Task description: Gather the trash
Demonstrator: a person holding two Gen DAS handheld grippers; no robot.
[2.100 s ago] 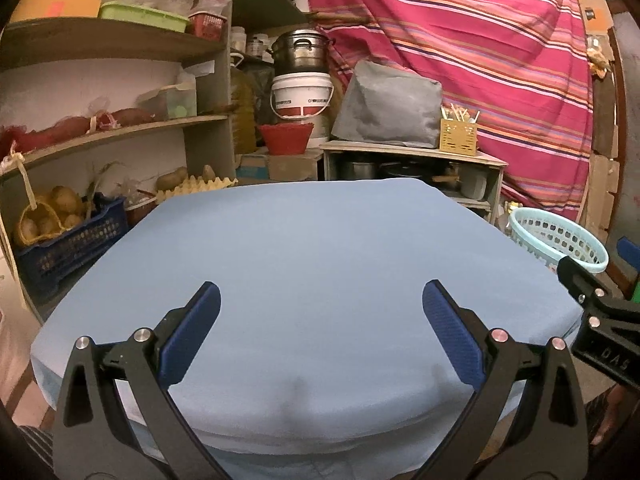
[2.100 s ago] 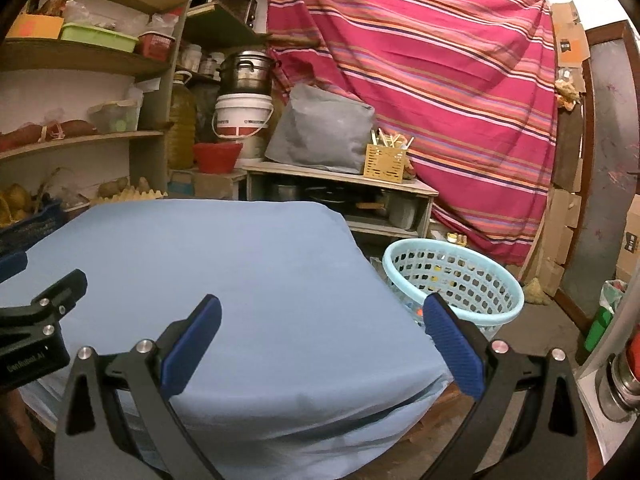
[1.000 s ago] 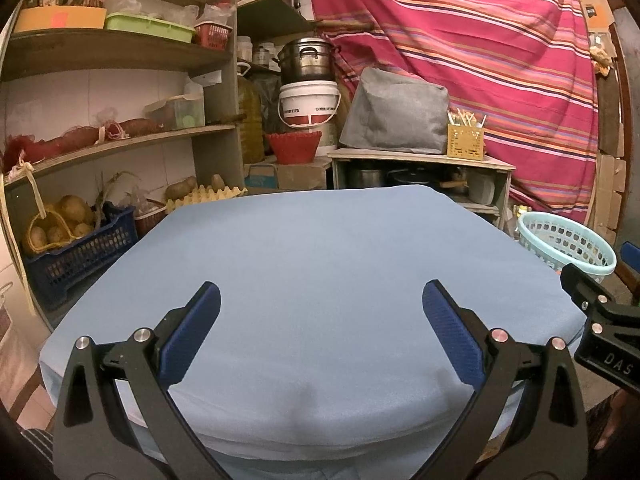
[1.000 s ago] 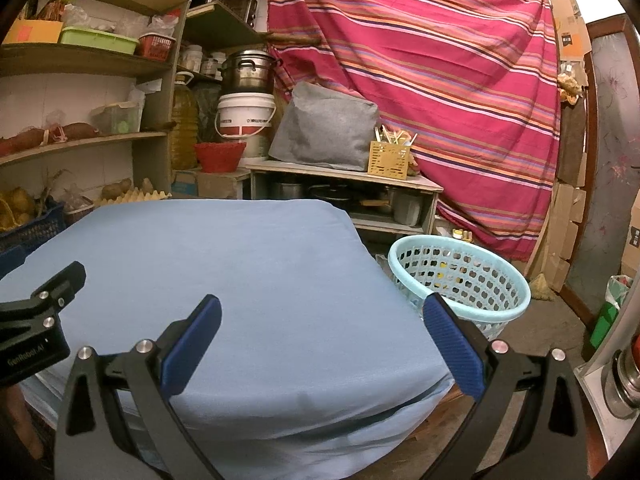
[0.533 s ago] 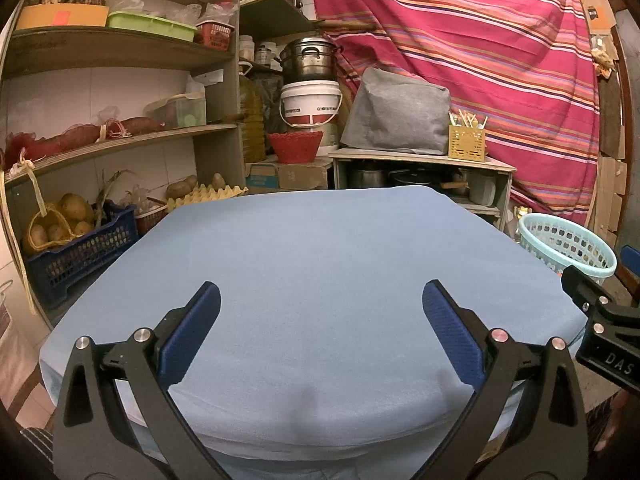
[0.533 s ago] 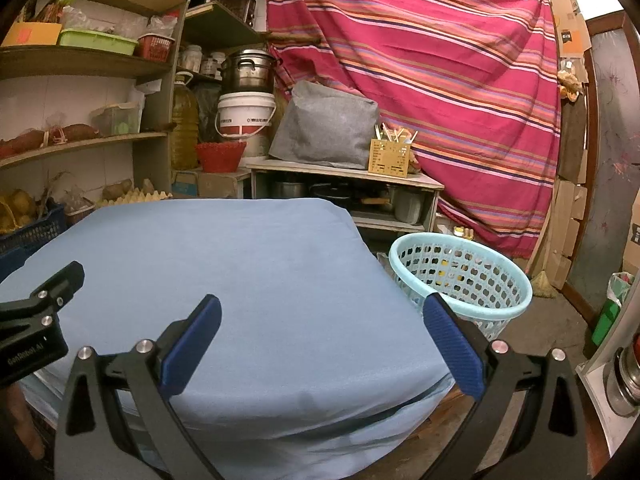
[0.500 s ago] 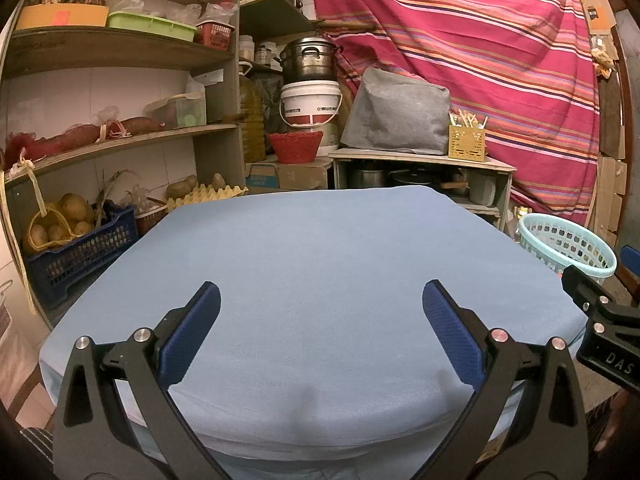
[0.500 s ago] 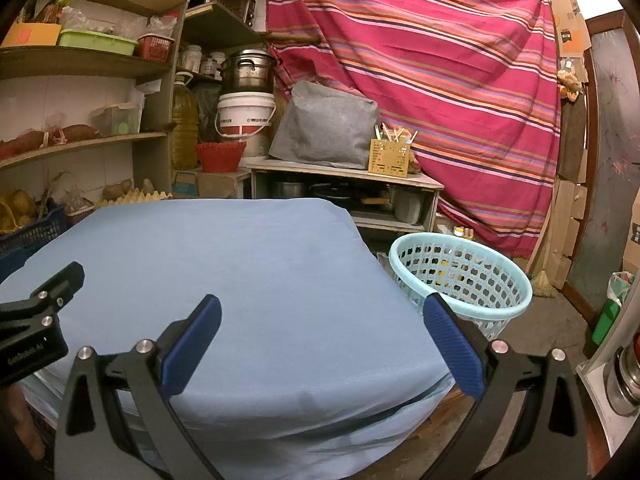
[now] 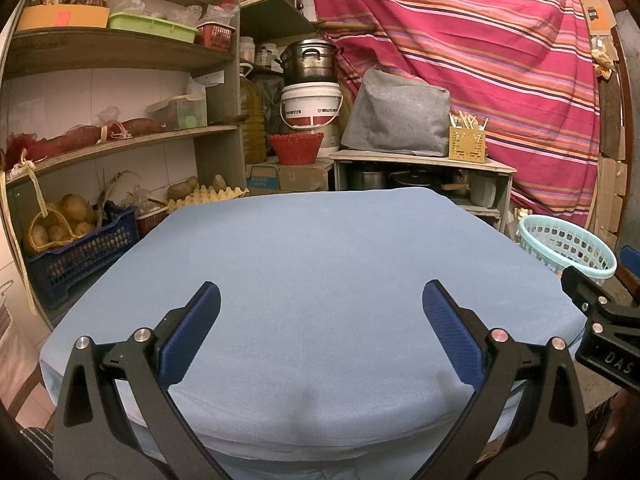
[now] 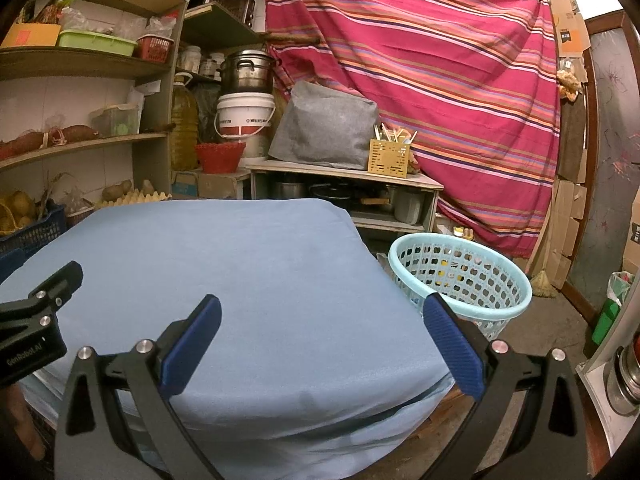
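A table with a light blue cloth [image 9: 320,264] fills the middle of both views; it also shows in the right wrist view [image 10: 240,272]. No trash lies on the cloth. A light turquoise perforated basket [image 10: 460,280] stands on the floor to the table's right; it also shows in the left wrist view [image 9: 568,248]. My left gripper [image 9: 320,312] is open and empty over the near edge. My right gripper [image 10: 320,324] is open and empty over the near right corner, close to the basket.
Wooden shelves [image 9: 120,136] with boxes and potatoes stand on the left. A blue crate [image 9: 76,252] sits below. A low cabinet [image 9: 420,176] with a grey bag and a yellow holder stands behind the table. A striped red curtain [image 10: 440,80] hangs at the back.
Both views have shifted slightly, and the basket sits a little further right in each. Both grippers stay open and empty.
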